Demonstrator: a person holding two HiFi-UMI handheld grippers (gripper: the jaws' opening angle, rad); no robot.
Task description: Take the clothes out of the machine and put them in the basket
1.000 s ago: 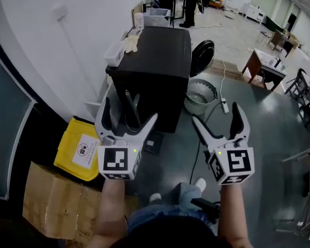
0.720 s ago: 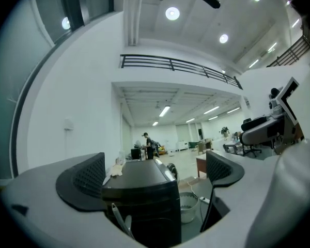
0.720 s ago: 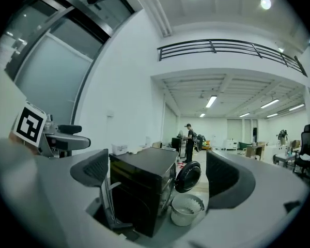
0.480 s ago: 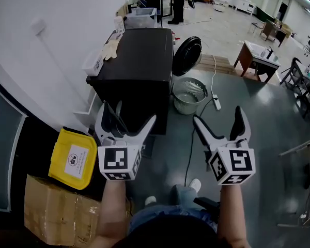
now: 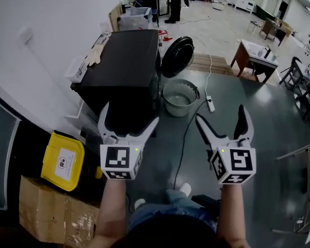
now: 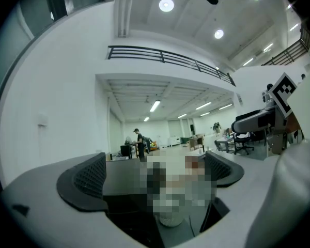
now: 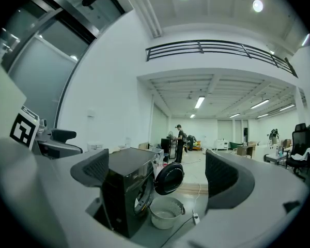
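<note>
A black washing machine (image 5: 121, 71) stands against the white wall with its round door (image 5: 177, 56) swung open. A pale round basket (image 5: 181, 97) sits on the floor in front of it. Both grippers are held level in the air, well short of the machine. My left gripper (image 5: 129, 119) is open and empty. My right gripper (image 5: 220, 117) is open wide and also holds nothing. In the right gripper view the machine (image 7: 126, 190), door (image 7: 169, 178) and basket (image 7: 165, 213) lie ahead between the jaws. No clothes can be made out inside the drum.
A yellow bin (image 5: 62, 161) and a cardboard box (image 5: 51, 211) stand at the left by the wall. A cable runs across the floor to a power strip (image 5: 211, 105) beside the basket. A small table (image 5: 258, 53) is at the far right. A person (image 5: 173, 4) stands far behind.
Both grippers have travelled forward together, staying open. The machine and basket have shifted left in the head view, and the yellow bin has slid down and left.
</note>
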